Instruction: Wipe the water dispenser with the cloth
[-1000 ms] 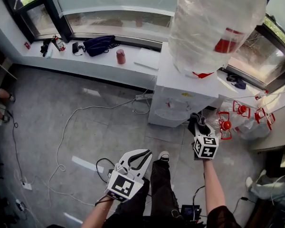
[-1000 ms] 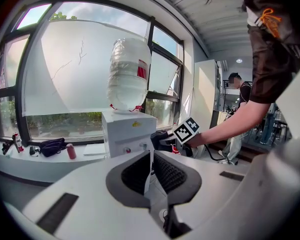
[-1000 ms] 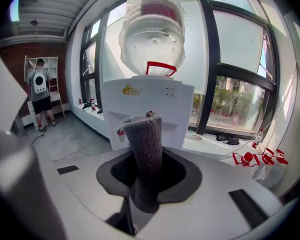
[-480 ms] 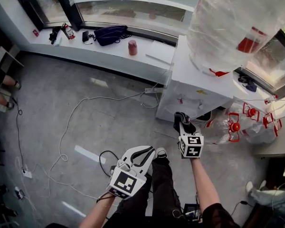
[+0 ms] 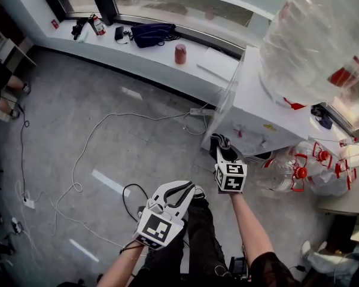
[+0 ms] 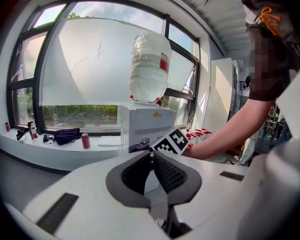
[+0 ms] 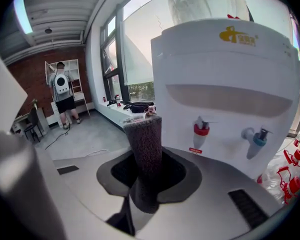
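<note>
The white water dispenser (image 5: 249, 113) stands by the window sill with a big clear bottle (image 5: 323, 37) on top. In the right gripper view its front (image 7: 225, 79) fills the frame, with a red tap (image 7: 201, 129) and a blue tap (image 7: 260, 136). My right gripper (image 5: 222, 143) is shut on a dark grey cloth (image 7: 145, 146), held just short of the dispenser's lower front, near its left corner. My left gripper (image 5: 186, 188) hangs lower over the floor, jaws shut with nothing between them.
On the sill lie a black bag (image 5: 152, 33) and a red can (image 5: 180, 53). Cables (image 5: 90, 142) trail over the floor. Several empty bottles with red handles (image 5: 305, 172) lie right of the dispenser. A person (image 7: 64, 95) stands far off by shelves.
The head view has swung, so the dispenser now sits farther right. Against it, my right gripper with the cloth has shifted toward its left front corner. The left gripper has hardly moved.
</note>
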`<state>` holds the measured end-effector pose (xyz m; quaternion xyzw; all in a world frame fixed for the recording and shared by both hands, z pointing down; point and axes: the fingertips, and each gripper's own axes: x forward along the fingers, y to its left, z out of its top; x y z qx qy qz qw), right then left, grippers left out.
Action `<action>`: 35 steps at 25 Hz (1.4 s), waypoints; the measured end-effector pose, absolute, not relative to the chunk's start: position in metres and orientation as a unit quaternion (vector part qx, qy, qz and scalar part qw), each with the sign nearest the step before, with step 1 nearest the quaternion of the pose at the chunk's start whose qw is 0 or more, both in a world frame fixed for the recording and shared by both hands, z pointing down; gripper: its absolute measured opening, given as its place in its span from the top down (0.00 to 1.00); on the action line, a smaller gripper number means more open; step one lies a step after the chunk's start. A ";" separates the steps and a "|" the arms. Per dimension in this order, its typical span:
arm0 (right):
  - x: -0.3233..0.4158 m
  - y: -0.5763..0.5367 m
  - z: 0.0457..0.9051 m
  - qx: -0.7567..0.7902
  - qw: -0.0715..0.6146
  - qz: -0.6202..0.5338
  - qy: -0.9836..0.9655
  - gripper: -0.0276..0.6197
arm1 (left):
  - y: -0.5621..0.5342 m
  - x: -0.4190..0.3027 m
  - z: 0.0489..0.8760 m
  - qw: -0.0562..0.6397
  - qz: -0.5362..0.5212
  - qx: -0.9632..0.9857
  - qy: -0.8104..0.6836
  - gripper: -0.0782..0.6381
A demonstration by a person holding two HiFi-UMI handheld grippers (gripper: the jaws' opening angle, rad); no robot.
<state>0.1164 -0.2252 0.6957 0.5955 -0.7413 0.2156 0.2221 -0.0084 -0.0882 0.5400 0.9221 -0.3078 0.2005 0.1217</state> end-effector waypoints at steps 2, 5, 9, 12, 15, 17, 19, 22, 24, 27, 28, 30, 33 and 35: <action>0.111 -0.237 0.707 0.588 0.230 0.212 -0.746 0.80 | -0.097 -0.009 0.548 0.123 0.196 0.920 -0.317 0.85; 0.110 -0.253 0.726 0.582 0.240 0.208 -0.749 0.80 | -0.109 -0.005 0.561 0.129 0.184 0.917 -0.329 0.85; 0.125 -0.270 0.749 0.588 0.249 0.206 -0.742 0.80 | -0.121 0.006 0.579 0.132 0.181 0.918 -0.328 0.85; 0.143 -0.275 0.762 0.591 0.261 0.203 -0.736 0.80 | -0.124 0.015 0.591 0.130 0.185 0.920 -0.319 0.85; 0.164 -0.275 0.772 0.594 0.280 0.198 -0.728 0.80 | -0.127 0.025 0.598 0.129 0.189 0.922 -0.311 0.85; 0.184 -0.273 0.776 0.606 0.285 0.202 -0.715 0.80 | -0.126 0.031 0.599 0.132 0.190 0.923 -0.306 0.85; 0.206 -0.271 0.778 0.622 0.282 0.211 -0.699 0.80 | -0.126 0.035 0.598 0.132 0.190 0.925 -0.302 0.85; 0.239 -0.264 0.782 0.643 0.276 0.229 -0.677 0.80 | -0.125 0.040 0.601 0.132 0.196 0.925 -0.298 0.85; 0.261 -0.257 0.786 0.656 0.278 0.237 -0.660 0.80 | -0.124 0.042 0.606 0.136 0.201 0.923 -0.298 0.85; 0.291 -0.244 0.790 0.675 0.283 0.243 -0.637 0.80 | -0.124 0.047 0.607 0.136 0.199 0.924 -0.296 0.85; 0.301 -0.240 0.791 0.682 0.281 0.246 -0.629 0.80 | -0.124 0.050 0.607 0.134 0.199 0.925 -0.294 0.85; 0.320 -0.232 0.792 0.697 0.275 0.255 -0.612 0.80 | -0.124 0.053 0.608 0.132 0.202 0.926 -0.291 0.85; 0.344 -0.219 0.795 0.714 0.262 0.269 -0.591 0.80 | -0.123 0.056 0.610 0.133 0.203 0.926 -0.289 0.85; 0.356 -0.211 0.796 0.720 0.255 0.276 -0.583 0.80 | -0.122 0.058 0.610 0.134 0.203 0.926 -0.287 0.85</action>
